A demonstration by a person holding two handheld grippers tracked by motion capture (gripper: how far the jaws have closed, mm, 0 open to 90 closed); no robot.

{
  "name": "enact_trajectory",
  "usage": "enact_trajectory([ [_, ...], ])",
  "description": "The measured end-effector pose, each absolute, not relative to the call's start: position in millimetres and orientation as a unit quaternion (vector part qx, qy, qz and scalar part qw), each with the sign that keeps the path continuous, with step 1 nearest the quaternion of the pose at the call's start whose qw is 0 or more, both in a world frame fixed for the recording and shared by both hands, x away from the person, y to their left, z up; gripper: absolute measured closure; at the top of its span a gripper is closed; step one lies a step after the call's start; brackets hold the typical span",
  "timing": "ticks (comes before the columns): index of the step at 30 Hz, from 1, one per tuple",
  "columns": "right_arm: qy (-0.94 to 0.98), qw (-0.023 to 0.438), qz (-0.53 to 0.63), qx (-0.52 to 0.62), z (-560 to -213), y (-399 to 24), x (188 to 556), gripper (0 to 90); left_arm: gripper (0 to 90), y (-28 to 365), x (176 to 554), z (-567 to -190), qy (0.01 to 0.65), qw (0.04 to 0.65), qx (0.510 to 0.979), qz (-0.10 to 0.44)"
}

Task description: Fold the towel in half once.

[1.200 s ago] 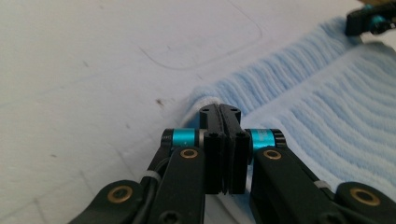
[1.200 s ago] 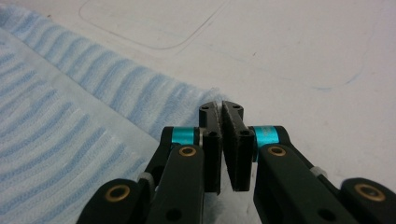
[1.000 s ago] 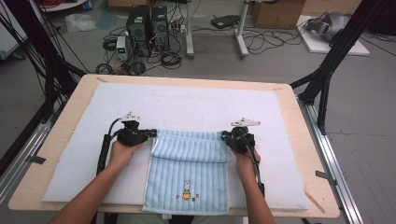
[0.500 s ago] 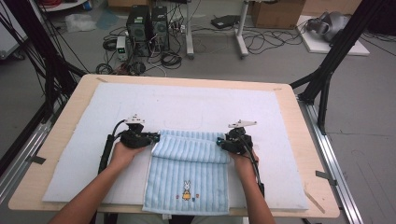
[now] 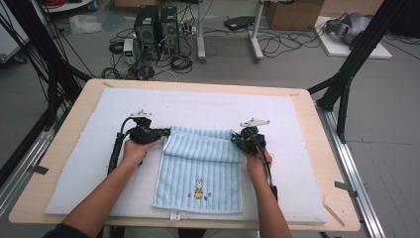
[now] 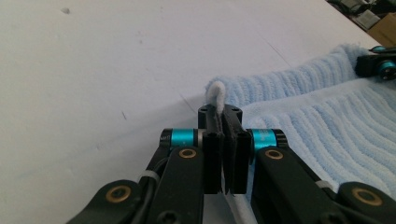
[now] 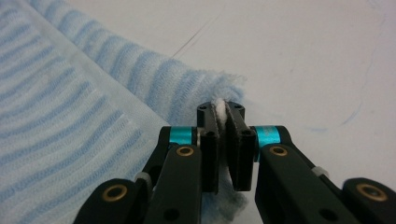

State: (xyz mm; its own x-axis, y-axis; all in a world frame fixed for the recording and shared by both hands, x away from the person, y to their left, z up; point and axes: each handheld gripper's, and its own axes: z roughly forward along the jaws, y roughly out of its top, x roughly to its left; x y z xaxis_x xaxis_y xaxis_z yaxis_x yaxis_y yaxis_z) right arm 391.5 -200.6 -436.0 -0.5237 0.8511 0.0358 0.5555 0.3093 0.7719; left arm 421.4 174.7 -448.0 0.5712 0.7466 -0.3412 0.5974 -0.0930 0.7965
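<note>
The left tool (image 6: pixel 223 140) has its two black jaws pressed together on a thin white edge of the light blue towel (image 5: pixel 200 171), a little loop of that edge poking up above the jaw tips. In the high view the same left tool (image 5: pixel 161 133) lies nearly level, pointing across toward the other one, with the towel's upper left corner right at its tip and the person's left hand (image 5: pixel 134 150) wrapped round its body just behind. The right tool (image 7: pixel 225 144) is likewise clamped on cloth, a tuft of white pinched between its jaws and the striped blue weave spreading away to its left. Seen from above, the right tool (image 5: pixel 236 140) sits at the towel's upper right corner, the right hand (image 5: pixel 256 161) gripping it from behind. Between the two tools runs a folded band of ribbed towel, doubled over on itself; the rest lies flat on the side toward the person, showing a small rabbit picture (image 5: pixel 199 187) near its lower hem. Beneath everything is a white mat (image 5: pixel 208 106), which covers most of the wooden desk (image 5: pixel 317 129). Beyond the desk's far edge, computer towers (image 5: pixel 156 27) and loose cables sit on the grey floor.
</note>
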Motion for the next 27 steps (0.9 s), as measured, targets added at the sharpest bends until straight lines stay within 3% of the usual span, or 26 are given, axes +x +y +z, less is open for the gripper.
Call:
enact_trajectory([
  [17, 0.77, 0.221, 0.368, 0.472, -436, -199, 439, 84.7, 85.7, 166, 460, -448, 0.452, 0.487, 0.741, 0.098],
  [18, 0.77, 0.221, 0.368, 0.472, -436, -198, 440, 84.2, 82.2, 166, 460, -448, 0.456, 0.485, 0.739, 0.103],
  [20, 0.771, 0.224, 0.362, 0.474, -437, -197, 441, 77.1, 62.8, 169, 461, -448, 0.467, 0.486, 0.73, 0.11],
  [23, 0.761, 0.222, 0.372, 0.483, -435, -201, 440, 62.3, 54.0, 174, 462, -444, 0.47, 0.497, 0.72, 0.115],
  [27, 0.742, 0.219, 0.394, 0.495, -428, -212, 437, 55.5, 53.8, 178, 461, -440, 0.462, 0.517, 0.712, 0.113],
])
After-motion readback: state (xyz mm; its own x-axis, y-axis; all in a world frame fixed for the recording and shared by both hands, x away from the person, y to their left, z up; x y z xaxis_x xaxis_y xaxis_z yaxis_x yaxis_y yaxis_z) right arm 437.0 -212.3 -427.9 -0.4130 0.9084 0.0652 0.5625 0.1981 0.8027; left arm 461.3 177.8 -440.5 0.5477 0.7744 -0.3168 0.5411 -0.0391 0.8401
